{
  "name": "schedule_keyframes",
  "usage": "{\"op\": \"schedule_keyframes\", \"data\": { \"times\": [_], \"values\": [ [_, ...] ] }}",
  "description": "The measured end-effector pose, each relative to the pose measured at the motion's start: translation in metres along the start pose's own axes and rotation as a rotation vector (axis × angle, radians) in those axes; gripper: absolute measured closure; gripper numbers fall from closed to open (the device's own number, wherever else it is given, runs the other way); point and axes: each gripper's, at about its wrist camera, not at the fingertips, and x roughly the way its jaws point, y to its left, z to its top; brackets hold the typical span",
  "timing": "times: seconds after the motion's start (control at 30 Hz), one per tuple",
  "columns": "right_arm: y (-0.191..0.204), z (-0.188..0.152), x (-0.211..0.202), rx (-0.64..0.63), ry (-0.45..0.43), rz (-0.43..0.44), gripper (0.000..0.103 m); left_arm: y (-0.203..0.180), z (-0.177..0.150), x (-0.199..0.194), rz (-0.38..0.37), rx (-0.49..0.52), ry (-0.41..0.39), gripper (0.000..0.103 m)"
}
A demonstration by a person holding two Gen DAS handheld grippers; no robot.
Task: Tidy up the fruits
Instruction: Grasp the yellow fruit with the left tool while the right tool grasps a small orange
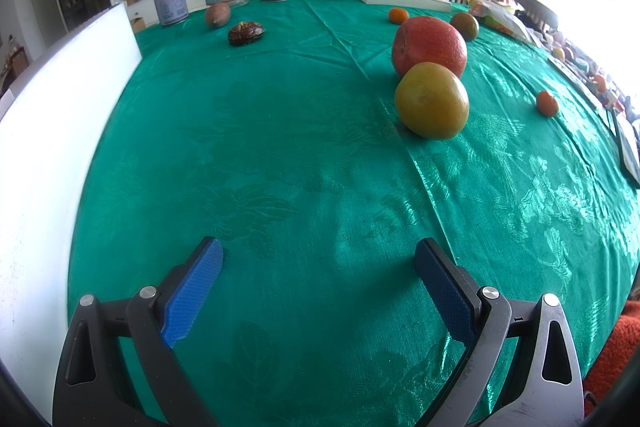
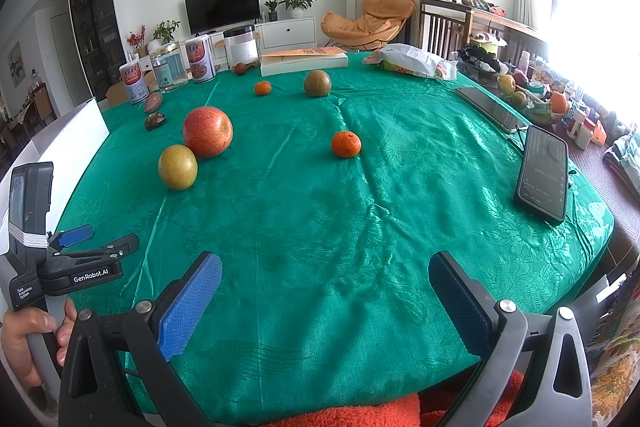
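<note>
A yellow-green fruit (image 1: 431,101) lies against a big red apple (image 1: 429,47) on the green tablecloth (image 1: 280,147); both show in the right wrist view, yellow fruit (image 2: 177,167) and apple (image 2: 207,132). A small orange (image 2: 346,144) lies mid-table, also in the left wrist view (image 1: 547,103). Another small orange (image 2: 263,88) and a green-brown fruit (image 2: 317,83) lie farther back. My left gripper (image 1: 318,267) is open and empty, low over the cloth. My right gripper (image 2: 326,283) is open and empty near the front edge. The left gripper also shows at the left (image 2: 94,239).
Cans and jars (image 2: 168,67), a white box (image 2: 303,62), a snack bag (image 2: 412,61) stand at the back. A sweet potato (image 2: 153,102) and a dark nut-like item (image 2: 155,120) lie far left. A white board (image 1: 48,131) stands left. Phones (image 2: 543,173) lie right.
</note>
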Motion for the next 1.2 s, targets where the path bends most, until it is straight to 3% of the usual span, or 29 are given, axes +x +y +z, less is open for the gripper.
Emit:
{"op": "schedule_keyframes", "data": {
  "times": [0.27,0.33,0.47,0.63,0.8,0.83,0.87,0.93,1.2],
  "values": [
    [-0.001,-0.001,0.001,0.005,0.002,0.008,0.000,0.005,0.003,-0.004,-0.062,-0.018,0.001,0.005],
    [-0.001,-0.001,0.001,0.005,0.002,0.010,0.000,0.003,0.011,-0.006,-0.126,-0.035,-0.009,0.005],
    [-0.001,-0.001,0.002,0.005,0.002,0.011,0.000,-0.020,0.041,-0.005,-0.153,0.014,-0.030,0.005],
    [-0.001,-0.001,0.001,0.004,0.002,0.010,0.000,-0.047,0.076,0.016,-0.109,0.096,-0.051,0.005],
    [-0.001,-0.001,0.002,0.006,0.000,0.014,0.000,-0.057,0.087,0.039,-0.092,0.150,-0.023,0.007],
    [-0.002,0.000,0.002,0.008,0.001,0.016,0.000,-0.057,0.087,0.040,-0.093,0.156,-0.026,0.012],
    [-0.002,0.000,0.003,0.009,0.002,0.018,0.000,-0.056,0.086,0.040,-0.107,0.160,-0.028,0.029],
    [-0.002,0.000,0.004,0.011,0.004,0.021,0.000,-0.056,0.086,0.039,-0.152,0.164,-0.014,0.048],
    [-0.008,0.000,0.005,0.040,0.008,0.054,0.000,-0.026,0.063,0.008,-0.188,0.066,-0.003,0.048]
  ]
}}
